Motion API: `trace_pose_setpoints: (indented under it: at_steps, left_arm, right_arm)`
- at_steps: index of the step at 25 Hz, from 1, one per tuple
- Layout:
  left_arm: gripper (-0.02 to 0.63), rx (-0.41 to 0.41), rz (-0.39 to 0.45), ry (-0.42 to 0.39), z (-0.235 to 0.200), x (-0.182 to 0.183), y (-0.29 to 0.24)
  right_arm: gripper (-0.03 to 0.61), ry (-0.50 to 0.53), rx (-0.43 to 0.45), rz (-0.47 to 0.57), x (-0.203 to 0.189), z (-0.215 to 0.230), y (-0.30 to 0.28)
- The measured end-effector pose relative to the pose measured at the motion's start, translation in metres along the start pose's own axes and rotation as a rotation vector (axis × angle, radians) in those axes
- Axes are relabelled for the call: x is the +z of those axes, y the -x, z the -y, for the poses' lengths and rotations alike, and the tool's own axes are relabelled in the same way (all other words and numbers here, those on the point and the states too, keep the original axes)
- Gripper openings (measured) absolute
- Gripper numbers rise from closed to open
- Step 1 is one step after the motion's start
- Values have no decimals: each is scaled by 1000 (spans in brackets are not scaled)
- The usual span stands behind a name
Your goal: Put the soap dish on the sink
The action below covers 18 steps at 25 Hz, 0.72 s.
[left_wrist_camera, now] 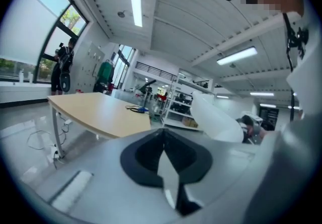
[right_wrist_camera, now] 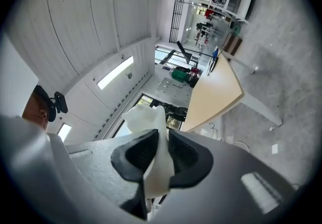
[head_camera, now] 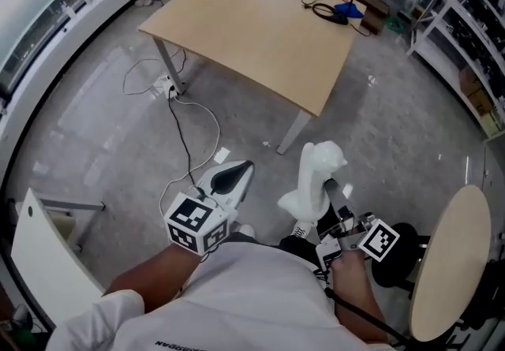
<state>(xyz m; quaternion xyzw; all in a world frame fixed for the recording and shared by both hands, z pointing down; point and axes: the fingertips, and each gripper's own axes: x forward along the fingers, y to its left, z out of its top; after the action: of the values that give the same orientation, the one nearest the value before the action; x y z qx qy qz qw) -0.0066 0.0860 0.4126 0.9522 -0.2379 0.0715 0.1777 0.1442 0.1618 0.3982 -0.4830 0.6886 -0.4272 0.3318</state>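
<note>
The white soap dish (head_camera: 317, 173) stands on edge in front of the person's body, over the grey floor. My right gripper (head_camera: 327, 204) is shut on its lower rim. In the right gripper view the soap dish (right_wrist_camera: 151, 117) sticks up between the black pads (right_wrist_camera: 136, 155). My left gripper (head_camera: 236, 173) hangs beside it at the left, jaws together with nothing between them. From the left gripper view, the gripper (left_wrist_camera: 163, 137) points level toward the table, with the soap dish (left_wrist_camera: 216, 117) showing at its right. No sink is in view.
A beige table (head_camera: 260, 22) stands ahead, with a black cable (head_camera: 325, 9) and a blue object on its far end. Cables and a power strip (head_camera: 164, 89) lie on the floor. A round wooden top (head_camera: 451, 263) is at the right, a white panel (head_camera: 39, 263) at the left, and shelves (head_camera: 473, 2) at the far right.
</note>
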Motion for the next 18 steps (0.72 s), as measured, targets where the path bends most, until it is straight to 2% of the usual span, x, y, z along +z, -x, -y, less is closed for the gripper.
trace_pose_setpoints:
  at_steps: [7, 12, 18]
  left_arm:
    - [6, 250, 97, 128, -70, -2, 68]
    - [8, 352, 137, 141, -90, -2, 99]
    - [8, 431, 161, 157, -114, 3, 116]
  right_arm:
    - [67, 21, 80, -176, -28, -16, -62]
    - [67, 12, 115, -278, -51, -21, -96]
    - [67, 12, 135, -380, -68, -24, -138]
